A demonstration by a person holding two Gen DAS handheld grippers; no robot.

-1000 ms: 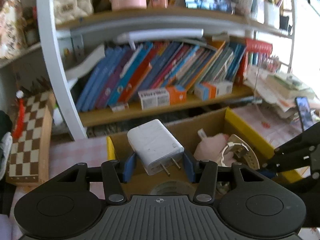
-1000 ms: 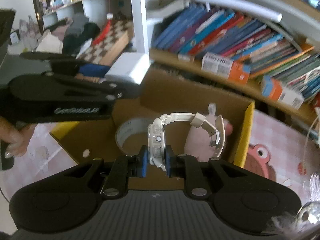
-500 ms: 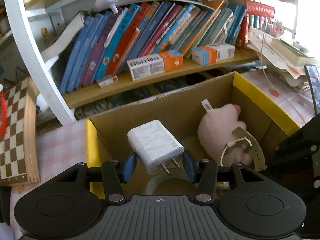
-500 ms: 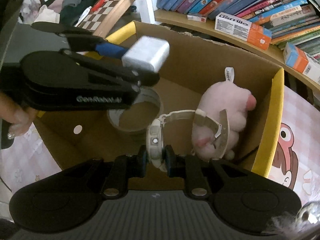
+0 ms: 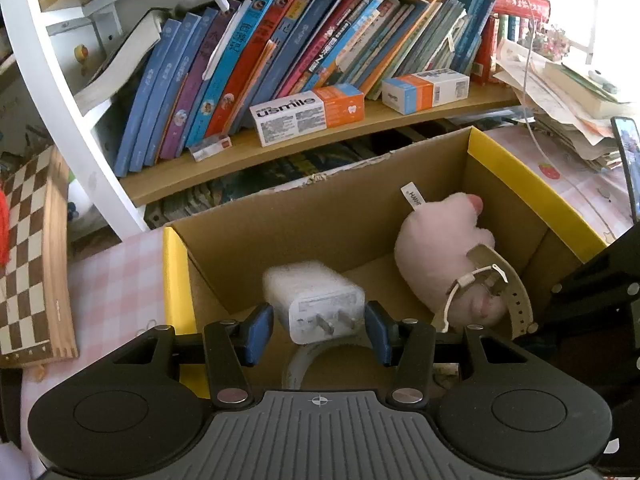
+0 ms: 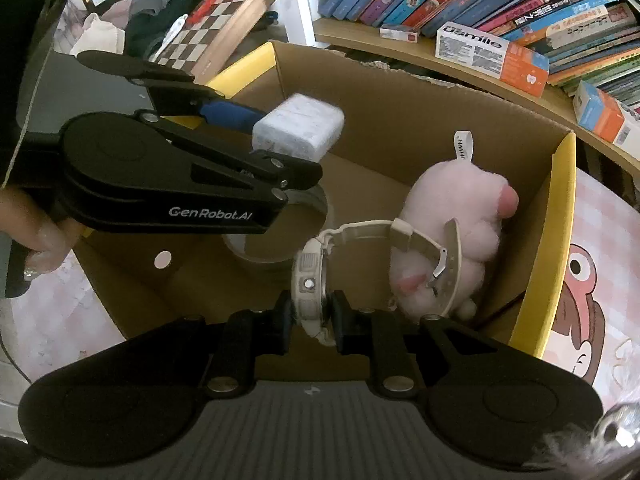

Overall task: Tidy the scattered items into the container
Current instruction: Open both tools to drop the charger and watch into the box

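Observation:
An open cardboard box [image 5: 320,220] with yellow flaps holds a pink plush toy [image 5: 440,256] and a tape roll [image 5: 298,360]. A white plug charger [image 5: 314,300] is blurred between the blue pads of my left gripper [image 5: 318,330], whose jaws stand apart from it; it seems to be dropping over the box. In the right wrist view the charger [image 6: 298,130] sits at the left gripper's tips above the box [image 6: 420,120]. My right gripper [image 6: 314,314] is shut on a white wristwatch [image 6: 320,280], held over the box beside the plush [image 6: 452,248] and above the tape roll [image 6: 276,240].
A bookshelf with leaning books [image 5: 280,60] and toothpaste boxes [image 5: 308,114] stands right behind the box. A chessboard [image 5: 32,260] lies to the left. Stacked papers [image 5: 572,108] and a phone [image 5: 630,148] are at right. The table has a pink checked cloth [image 5: 116,280].
Both grippers moved lower over the box. My left gripper opened and the charger came loose, tipping downward and blurring. The right gripper still holds the watch.

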